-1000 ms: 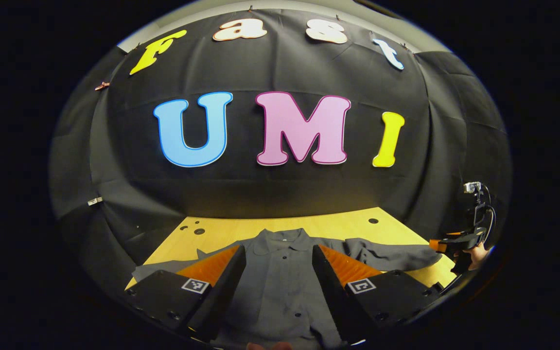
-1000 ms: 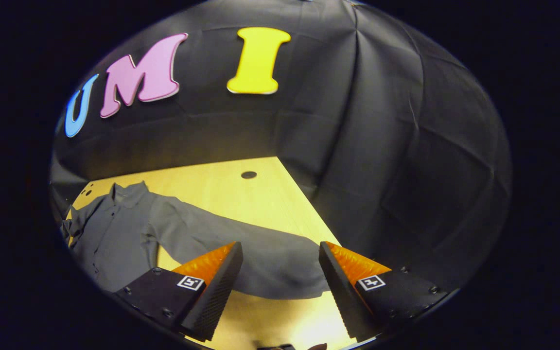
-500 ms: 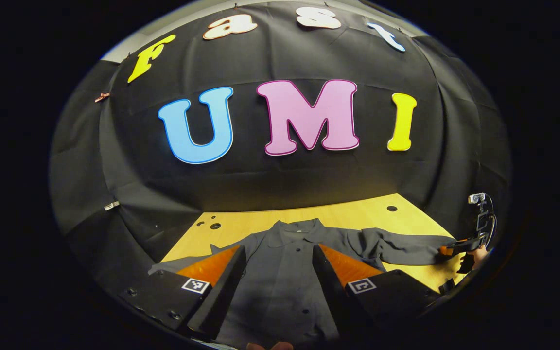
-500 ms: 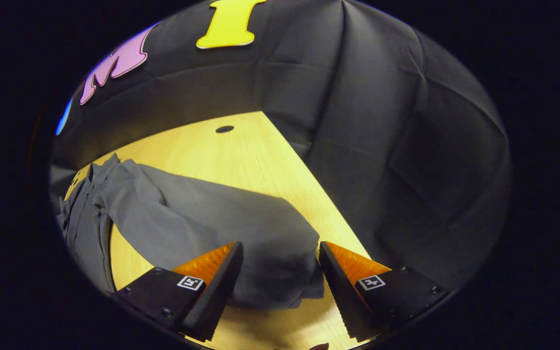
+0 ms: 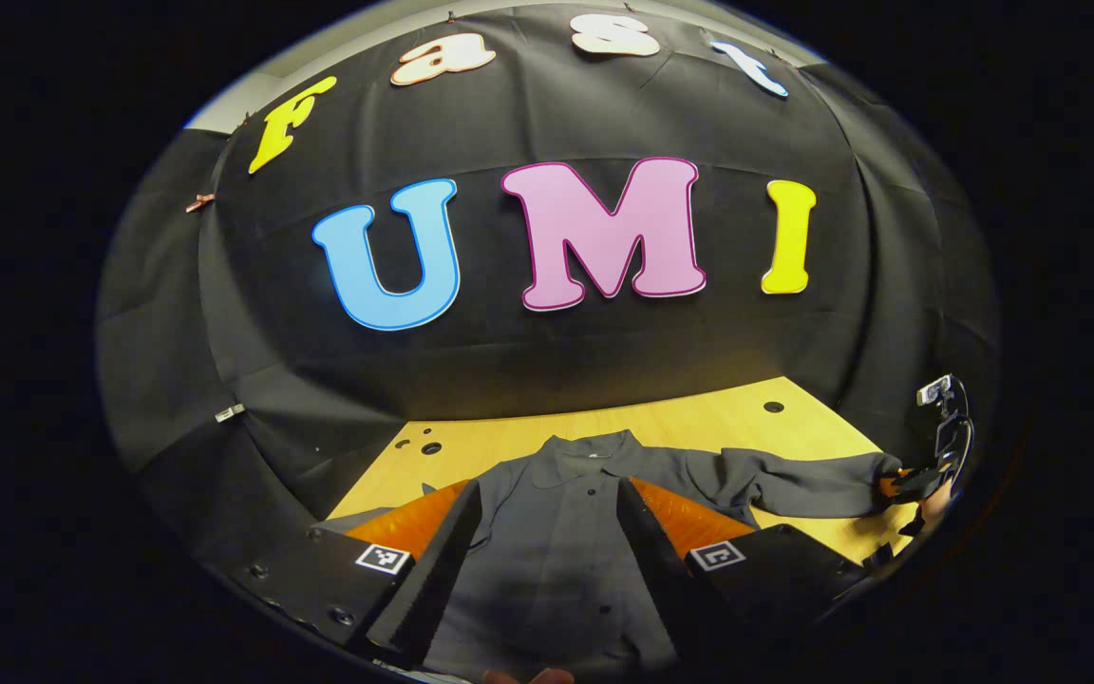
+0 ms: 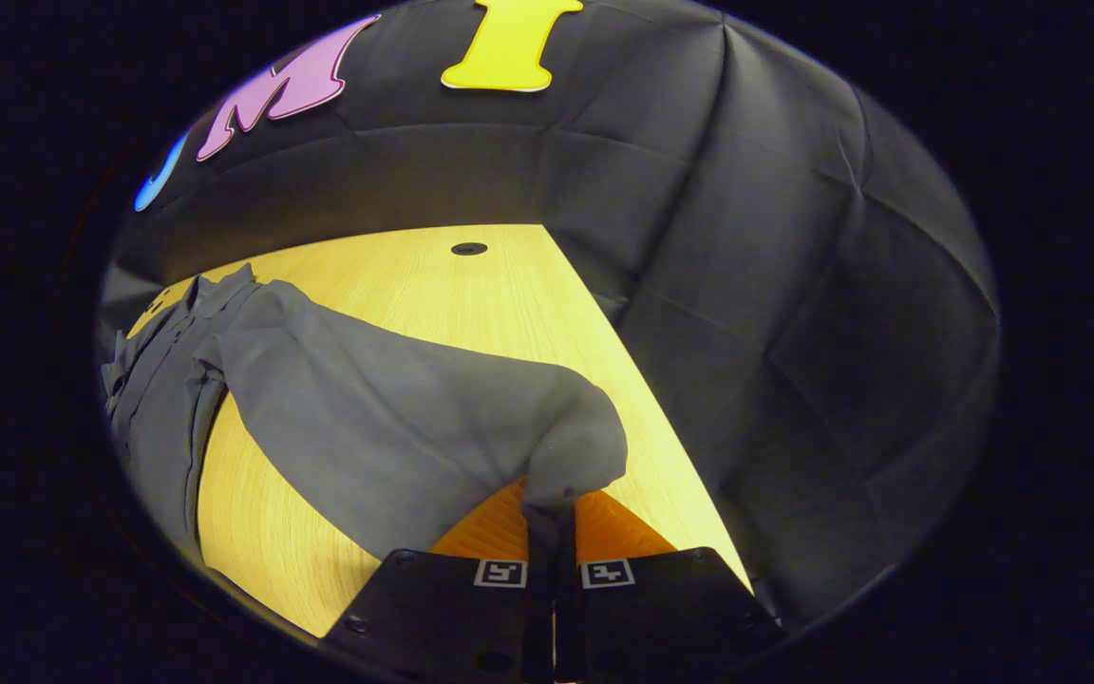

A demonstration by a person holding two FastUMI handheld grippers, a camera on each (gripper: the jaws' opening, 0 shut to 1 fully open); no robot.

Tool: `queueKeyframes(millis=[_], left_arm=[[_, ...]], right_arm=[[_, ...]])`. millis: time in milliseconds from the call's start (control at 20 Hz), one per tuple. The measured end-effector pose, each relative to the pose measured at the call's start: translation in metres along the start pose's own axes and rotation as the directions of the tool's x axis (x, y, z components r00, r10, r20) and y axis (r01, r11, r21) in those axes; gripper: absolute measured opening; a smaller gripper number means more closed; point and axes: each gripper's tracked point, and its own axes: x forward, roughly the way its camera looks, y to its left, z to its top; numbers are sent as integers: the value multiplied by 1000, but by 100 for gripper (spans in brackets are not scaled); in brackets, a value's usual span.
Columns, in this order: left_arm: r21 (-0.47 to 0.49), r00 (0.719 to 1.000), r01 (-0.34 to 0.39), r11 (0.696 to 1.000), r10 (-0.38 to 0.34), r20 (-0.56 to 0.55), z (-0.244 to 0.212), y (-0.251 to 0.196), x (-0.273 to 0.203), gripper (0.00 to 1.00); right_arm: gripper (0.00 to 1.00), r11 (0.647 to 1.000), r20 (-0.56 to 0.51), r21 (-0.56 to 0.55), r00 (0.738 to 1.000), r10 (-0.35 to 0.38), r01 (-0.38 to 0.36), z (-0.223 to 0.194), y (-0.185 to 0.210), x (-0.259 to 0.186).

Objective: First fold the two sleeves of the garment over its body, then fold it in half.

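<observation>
The dark grey collared cloth shirt point(image 5: 556, 560) lies unfolded at lower centre on the yellow wooden table point(image 5: 699, 423); right gripper point(image 6: 552, 527) pinches one sleeve cuff point(image 6: 571, 461), left gripper point(image 5: 547, 560) gapes wide, empty, so every fold remains.

plain dark grey collared cloth shirt point(image 5: 556, 532) with dark buttons, showing no pattern | light yellow wood-grain table point(image 6: 471, 294) showing fine pale streaks and small dark round holes | booth wall of plain black cloth point(image 6: 794, 285) hanging behind
</observation>
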Motion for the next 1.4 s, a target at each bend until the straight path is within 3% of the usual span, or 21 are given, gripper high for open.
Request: queueKeyframes(millis=[300,700,1050,1400], left_arm=[[-9,1000,16,1000,-16,12,-7,22,-9,92],[-26,996,74,997,-73,41,-12,73,-10,92],[-73,996,77,994,-74,40,-29,139,-2,91],[-92,998,50,995,-46,47,-50,205,12,92]], right_arm=[[6,996,58,-13,994,-93,93,-2,-19,-53],[6,985,110,2,979,-170,171,5,16,-122],[6,982,189,58,964,-188,181,44,76,-176],[6,994,264,85,960,-92,72,101,163,-212]])
